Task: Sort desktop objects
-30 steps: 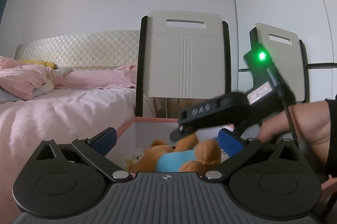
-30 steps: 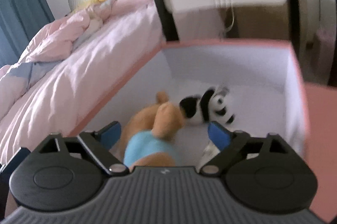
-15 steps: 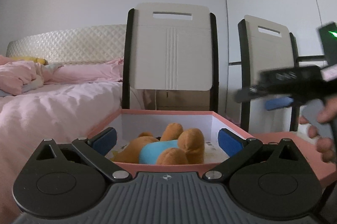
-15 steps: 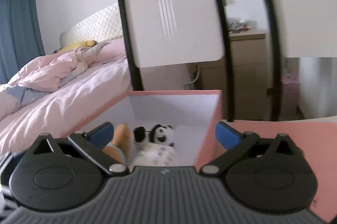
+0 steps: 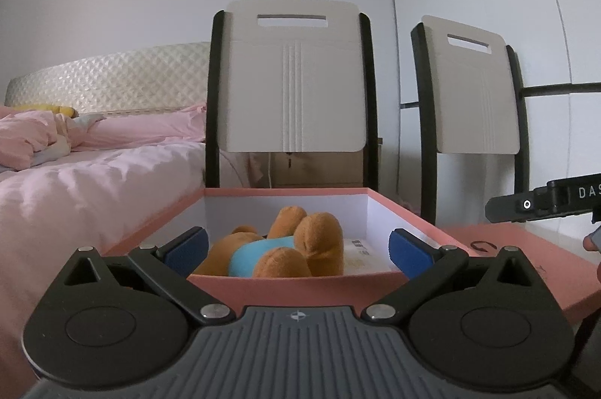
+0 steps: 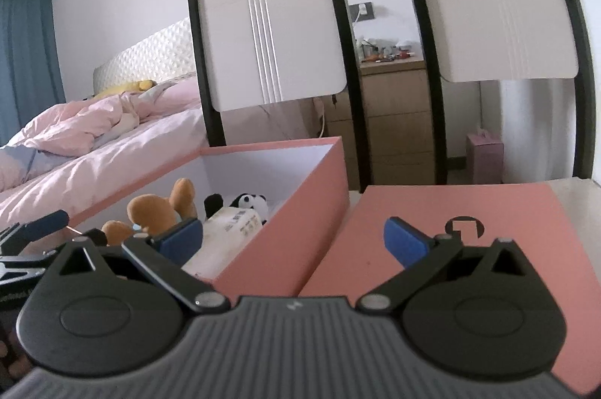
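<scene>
Brown plush bear (image 5: 280,248) in pink box (image 5: 300,280), beyond spread empty left claw (image 5: 298,248)

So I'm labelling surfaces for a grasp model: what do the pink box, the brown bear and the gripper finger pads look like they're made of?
Pink box: probably rigid cardboard, matte, with thin straight walls and white paper lining.
Brown bear: plush fabric, fuzzy nap, soft rounded limbs, blue cloth shirt.
Finger pads: blue and matte, perhaps rubber or foam; unclear.

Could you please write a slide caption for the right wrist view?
Open right gripper above a flat pink lid, beside the open pink box holding a brown teddy bear and panda plush.
</scene>
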A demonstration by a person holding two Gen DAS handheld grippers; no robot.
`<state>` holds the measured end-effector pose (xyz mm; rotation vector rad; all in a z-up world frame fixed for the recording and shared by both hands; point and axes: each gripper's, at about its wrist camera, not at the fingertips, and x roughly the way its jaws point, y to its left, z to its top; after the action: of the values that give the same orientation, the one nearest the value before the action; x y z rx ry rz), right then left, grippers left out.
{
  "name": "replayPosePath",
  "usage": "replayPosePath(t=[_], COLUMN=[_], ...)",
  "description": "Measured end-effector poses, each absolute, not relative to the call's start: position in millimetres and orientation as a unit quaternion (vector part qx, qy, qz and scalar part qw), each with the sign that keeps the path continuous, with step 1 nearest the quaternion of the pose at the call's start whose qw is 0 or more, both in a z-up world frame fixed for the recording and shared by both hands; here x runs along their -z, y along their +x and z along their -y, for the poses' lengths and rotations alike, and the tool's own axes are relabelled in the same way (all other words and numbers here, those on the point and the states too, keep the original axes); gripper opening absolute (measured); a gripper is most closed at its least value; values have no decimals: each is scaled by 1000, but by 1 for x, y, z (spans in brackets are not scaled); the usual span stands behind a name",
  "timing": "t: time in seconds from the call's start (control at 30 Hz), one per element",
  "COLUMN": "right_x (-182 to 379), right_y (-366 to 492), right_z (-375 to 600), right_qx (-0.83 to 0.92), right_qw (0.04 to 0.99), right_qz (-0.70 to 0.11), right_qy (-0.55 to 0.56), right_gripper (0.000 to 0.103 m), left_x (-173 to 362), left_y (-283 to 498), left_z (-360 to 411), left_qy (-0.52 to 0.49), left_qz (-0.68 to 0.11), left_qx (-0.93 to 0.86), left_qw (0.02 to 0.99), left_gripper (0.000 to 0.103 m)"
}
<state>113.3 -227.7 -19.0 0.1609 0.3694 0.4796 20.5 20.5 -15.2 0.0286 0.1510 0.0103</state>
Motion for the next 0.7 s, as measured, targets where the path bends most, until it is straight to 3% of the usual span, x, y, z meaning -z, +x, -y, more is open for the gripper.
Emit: replayPosePath(t=[0.7], right_x=[18], right_y=[99], right_z=[240], right_qx=[-211], right_qw=[960], right_qz=[-167], right_qy=[83], right_gripper=[103], left_x=[15], left_y=[19], left_z=[-18], left_qy=[14], left_qz=[-76], left_qx=[3], left_qw=[997], left_gripper=[103])
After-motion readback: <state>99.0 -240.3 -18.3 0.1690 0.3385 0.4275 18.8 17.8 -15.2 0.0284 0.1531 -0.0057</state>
